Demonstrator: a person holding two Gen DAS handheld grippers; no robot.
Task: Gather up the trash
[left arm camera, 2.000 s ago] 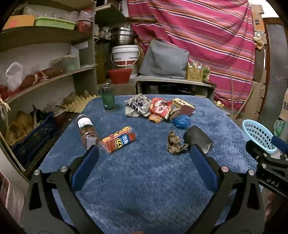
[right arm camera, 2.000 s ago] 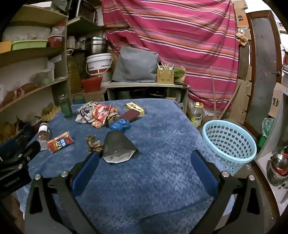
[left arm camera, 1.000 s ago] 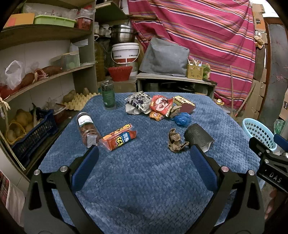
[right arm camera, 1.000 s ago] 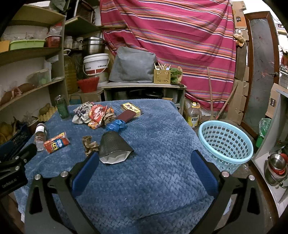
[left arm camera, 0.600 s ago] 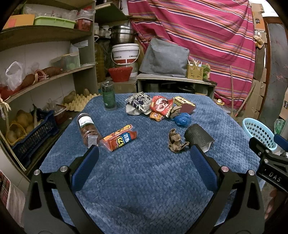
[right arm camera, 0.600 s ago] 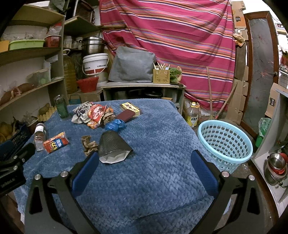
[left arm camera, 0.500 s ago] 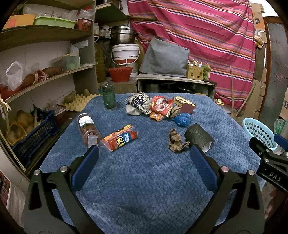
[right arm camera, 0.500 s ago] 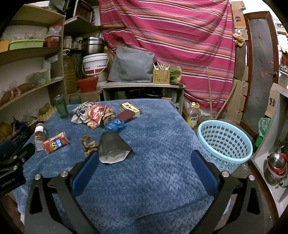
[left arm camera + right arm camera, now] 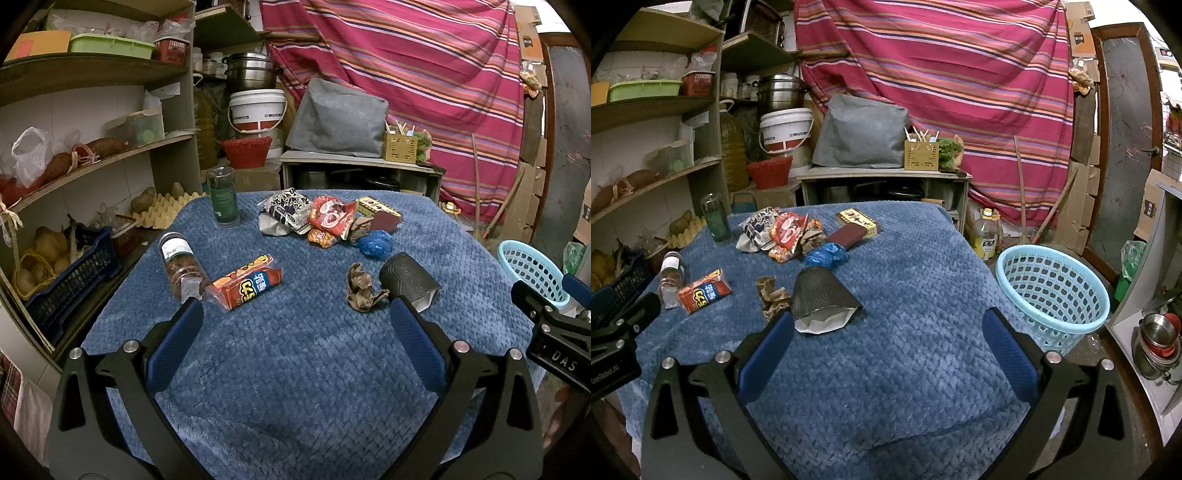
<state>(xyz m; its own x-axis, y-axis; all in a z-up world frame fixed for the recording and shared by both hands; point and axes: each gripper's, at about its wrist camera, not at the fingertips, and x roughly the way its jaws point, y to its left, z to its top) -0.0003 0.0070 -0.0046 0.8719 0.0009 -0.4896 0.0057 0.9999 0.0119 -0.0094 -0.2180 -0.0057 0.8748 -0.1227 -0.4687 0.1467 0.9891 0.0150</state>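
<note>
Trash lies on a blue quilted table (image 9: 295, 369): an orange snack packet (image 9: 246, 282), a crumpled brown paper (image 9: 361, 288), a black pouch (image 9: 408, 277), a blue wad (image 9: 375, 243), and a pile of wrappers (image 9: 314, 218) at the back. The same black pouch (image 9: 822, 297) and orange packet (image 9: 703, 291) show in the right wrist view. My left gripper (image 9: 293, 317) is open and empty, short of the packet and paper. My right gripper (image 9: 886, 323) is open and empty, just behind the pouch. A light blue basket (image 9: 1052, 291) stands on the floor to the right.
A lying glass jar (image 9: 181, 264) and an upright green bottle (image 9: 223, 201) stand at the table's left. Shelves (image 9: 92, 155) with food and a crate run along the left. A low bench (image 9: 886, 177) and striped curtain lie behind. A yellow-red box (image 9: 857, 220) lies at the back.
Both grippers have drifted slightly; the view has shifted a little. Nothing on the table has moved and both grippers stay open.
</note>
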